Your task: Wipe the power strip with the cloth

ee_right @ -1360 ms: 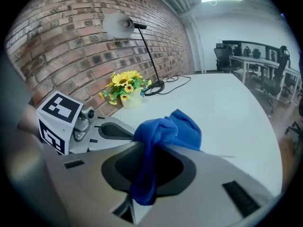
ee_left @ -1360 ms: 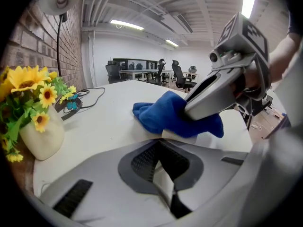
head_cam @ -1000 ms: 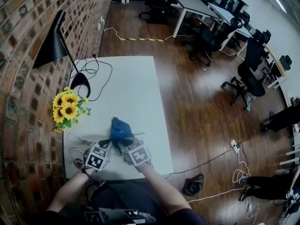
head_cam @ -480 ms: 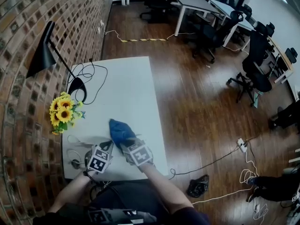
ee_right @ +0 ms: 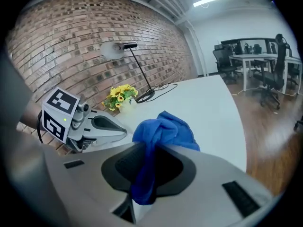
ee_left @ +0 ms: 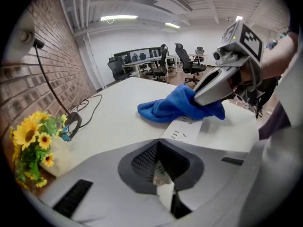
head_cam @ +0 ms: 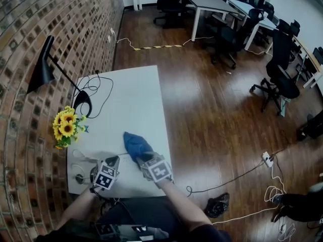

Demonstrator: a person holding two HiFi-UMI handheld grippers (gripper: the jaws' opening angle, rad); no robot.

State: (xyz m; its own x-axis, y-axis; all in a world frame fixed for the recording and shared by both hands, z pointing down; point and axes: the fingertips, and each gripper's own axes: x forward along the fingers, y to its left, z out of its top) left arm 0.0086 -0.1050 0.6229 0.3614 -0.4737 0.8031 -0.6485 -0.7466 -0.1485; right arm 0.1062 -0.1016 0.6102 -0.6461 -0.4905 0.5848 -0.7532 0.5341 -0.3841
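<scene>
One cloth [head_cam: 132, 141] pinched by right gripper [head_cam: 144, 158], left gripper [head_cam: 112, 163] closed, one power strip [ee_left: 187, 129]

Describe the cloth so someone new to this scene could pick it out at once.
Find the white table set against the brick wall. At its near end, right of the sunflowers in the head view, the right claw is shut on the cloth, which lies bunched over one end of the power strip. It is the only blue, soft thing on that table.

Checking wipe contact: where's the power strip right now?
Left gripper view, centre-right: the power strip lies on the white table, far end under the blue cloth held by the right gripper.
</scene>
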